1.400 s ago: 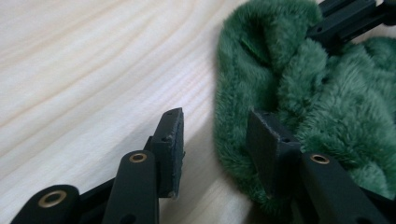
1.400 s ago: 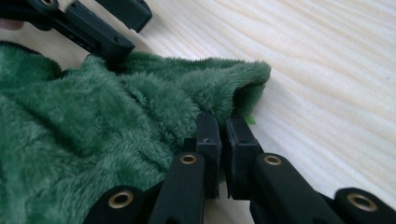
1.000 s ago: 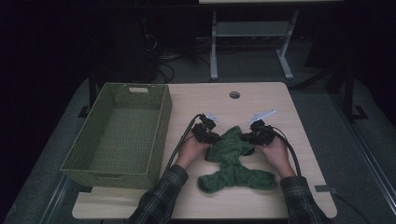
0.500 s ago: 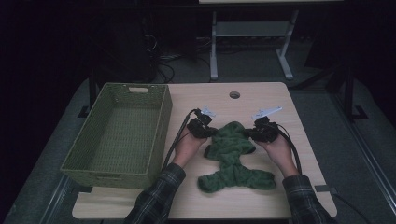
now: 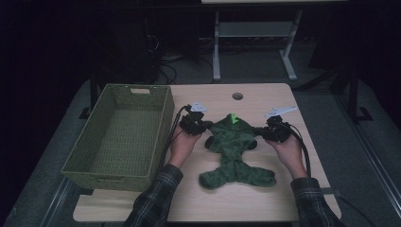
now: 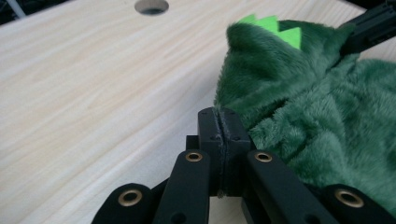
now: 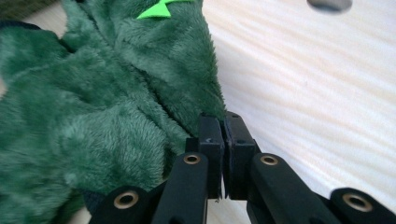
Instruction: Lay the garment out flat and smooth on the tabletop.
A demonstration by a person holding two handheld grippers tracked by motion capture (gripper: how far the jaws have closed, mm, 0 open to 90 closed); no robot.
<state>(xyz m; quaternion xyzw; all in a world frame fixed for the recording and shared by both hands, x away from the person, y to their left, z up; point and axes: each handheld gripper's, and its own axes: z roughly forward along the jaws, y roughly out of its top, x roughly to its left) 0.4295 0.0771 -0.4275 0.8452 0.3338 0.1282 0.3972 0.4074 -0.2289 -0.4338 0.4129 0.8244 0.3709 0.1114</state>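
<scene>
The green plush costume (image 5: 235, 153) lies spread on the table (image 5: 265, 101), right of the woven basket (image 5: 124, 137). The left gripper (image 5: 202, 128) and right gripper (image 5: 261, 134) each pinch an upper edge of it, jaws closed tight on the fabric.

I see a light wooden table (image 5: 222, 203) carrying a green woven basket (image 5: 120, 137) and a green plush garment (image 5: 234, 151).
</scene>
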